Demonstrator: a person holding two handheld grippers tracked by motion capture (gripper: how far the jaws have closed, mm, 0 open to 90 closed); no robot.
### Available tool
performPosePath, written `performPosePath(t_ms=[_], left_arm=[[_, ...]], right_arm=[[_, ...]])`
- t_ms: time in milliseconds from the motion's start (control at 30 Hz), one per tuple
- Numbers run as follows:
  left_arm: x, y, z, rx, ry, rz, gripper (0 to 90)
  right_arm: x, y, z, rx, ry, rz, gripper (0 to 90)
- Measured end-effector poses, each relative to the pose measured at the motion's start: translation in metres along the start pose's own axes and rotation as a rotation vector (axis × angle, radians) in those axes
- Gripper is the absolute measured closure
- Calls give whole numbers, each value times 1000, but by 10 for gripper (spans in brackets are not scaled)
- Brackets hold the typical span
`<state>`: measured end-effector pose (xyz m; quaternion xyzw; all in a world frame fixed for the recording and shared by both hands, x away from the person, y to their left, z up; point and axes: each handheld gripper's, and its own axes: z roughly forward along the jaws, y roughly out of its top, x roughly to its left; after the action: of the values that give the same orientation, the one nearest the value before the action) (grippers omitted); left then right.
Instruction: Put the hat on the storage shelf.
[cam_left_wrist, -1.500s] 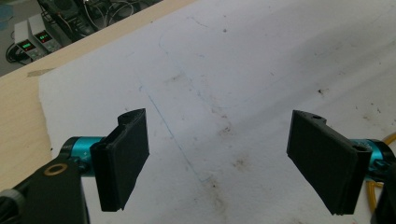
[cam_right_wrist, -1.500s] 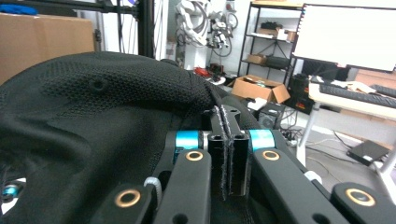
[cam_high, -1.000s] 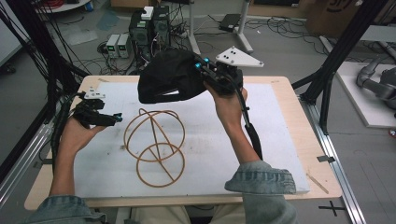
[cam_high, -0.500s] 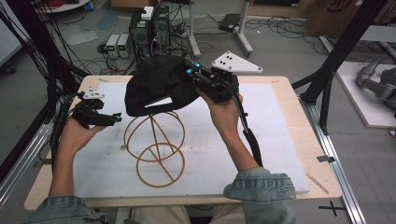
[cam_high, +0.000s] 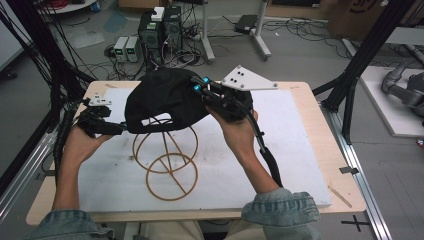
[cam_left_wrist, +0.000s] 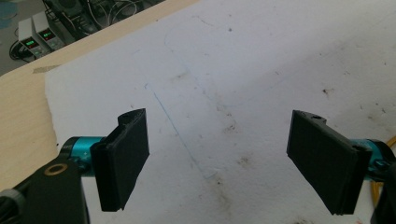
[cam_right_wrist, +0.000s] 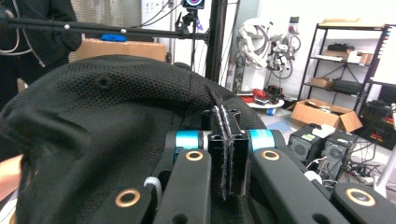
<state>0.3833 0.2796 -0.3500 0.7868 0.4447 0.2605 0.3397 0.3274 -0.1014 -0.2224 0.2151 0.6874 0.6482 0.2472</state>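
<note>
A black mesh cap (cam_high: 162, 99) hangs over the top of a wooden wire stand (cam_high: 166, 158) made of round hoops. My right gripper (cam_high: 200, 91) is shut on the cap's edge, holding it up at the cap's right side. In the right gripper view the jaws pinch a thin fold of the cap (cam_right_wrist: 116, 121), and my right gripper (cam_right_wrist: 226, 140) shows its jaws pressed together. My left gripper (cam_high: 107, 127) sits at the left, beside the cap's left end, open. In the left gripper view my left gripper (cam_left_wrist: 219, 163) has its jaws wide apart over the white mat (cam_left_wrist: 243, 70), with nothing between them.
A white mat (cam_high: 300, 150) covers a wooden table (cam_high: 325, 130). Black frame posts (cam_high: 365, 50) stand at both sides. Power supplies (cam_high: 127, 47) and cables lie on the floor behind the table. A stand hoop's edge (cam_left_wrist: 373, 196) shows by the left gripper's right jaw.
My right gripper has carried the cap leftward and down, over the top of the wire stand. The left gripper has stayed in place.
</note>
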Motion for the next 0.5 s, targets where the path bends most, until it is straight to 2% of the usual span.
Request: performPosePath(t_ms=[200,233,500], left_arm=[[1,0,-1,0,2,0,212],[1,0,-1,-1,1,0,212],[1,0,-2,-3,1,-4,211]], right_arm=[[7,-8,-2,12,26,-11,900],[8,-12,-3,9,47,-7,900],[14,-16,-10,3,77,-31,900]])
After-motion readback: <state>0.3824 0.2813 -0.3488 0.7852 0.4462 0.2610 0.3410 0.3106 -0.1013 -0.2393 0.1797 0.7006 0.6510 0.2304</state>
